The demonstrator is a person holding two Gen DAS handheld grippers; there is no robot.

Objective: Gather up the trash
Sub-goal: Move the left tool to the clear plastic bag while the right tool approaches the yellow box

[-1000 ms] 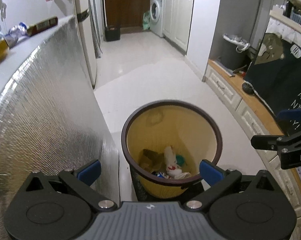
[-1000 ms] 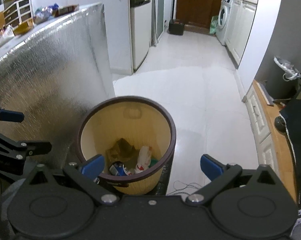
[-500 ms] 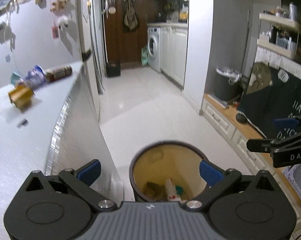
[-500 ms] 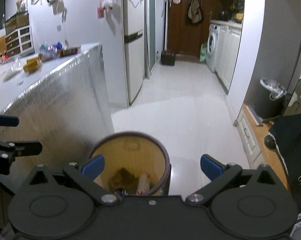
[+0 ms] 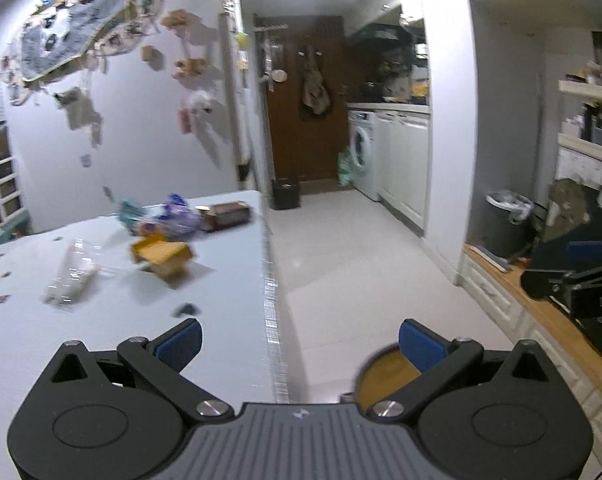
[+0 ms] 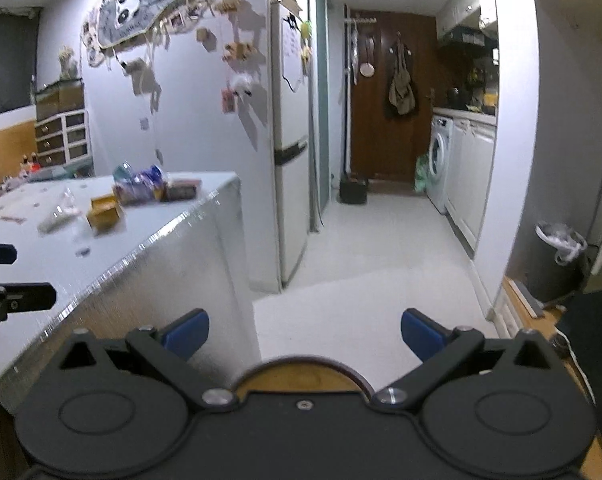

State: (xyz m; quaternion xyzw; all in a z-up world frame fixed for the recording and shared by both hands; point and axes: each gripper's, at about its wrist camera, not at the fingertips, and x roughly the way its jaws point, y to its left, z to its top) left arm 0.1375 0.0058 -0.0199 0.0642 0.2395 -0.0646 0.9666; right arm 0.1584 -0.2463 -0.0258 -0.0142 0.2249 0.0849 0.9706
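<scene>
Litter lies on the white counter (image 5: 33, 344): a yellow box (image 5: 162, 255), a clear plastic wrapper (image 5: 71, 274), a purple and teal bag heap (image 5: 163, 218) and a dark brown box (image 5: 227, 215). The same yellow box (image 6: 103, 210) and bags (image 6: 139, 184) show in the right wrist view. My left gripper (image 5: 300, 344) is open and empty above the counter's near corner. My right gripper (image 6: 305, 330) is open and empty over the floor beside the counter. The yellow bin (image 5: 381, 380) with its dark rim (image 6: 301, 362) peeks out below both grippers, its contents hidden.
A tall fridge (image 6: 291, 152) stands past the counter. A corridor of white floor (image 5: 341, 248) runs to a brown door (image 6: 389, 108) and a washing machine (image 5: 361, 150). A lined dark bin (image 5: 505, 216) and a low wooden bench (image 5: 541, 312) stand at the right.
Both grippers have risen and tilted up from looking into the bin, which dropped to the bottom edge. The counter top and its litter came into view. Both stayed open.
</scene>
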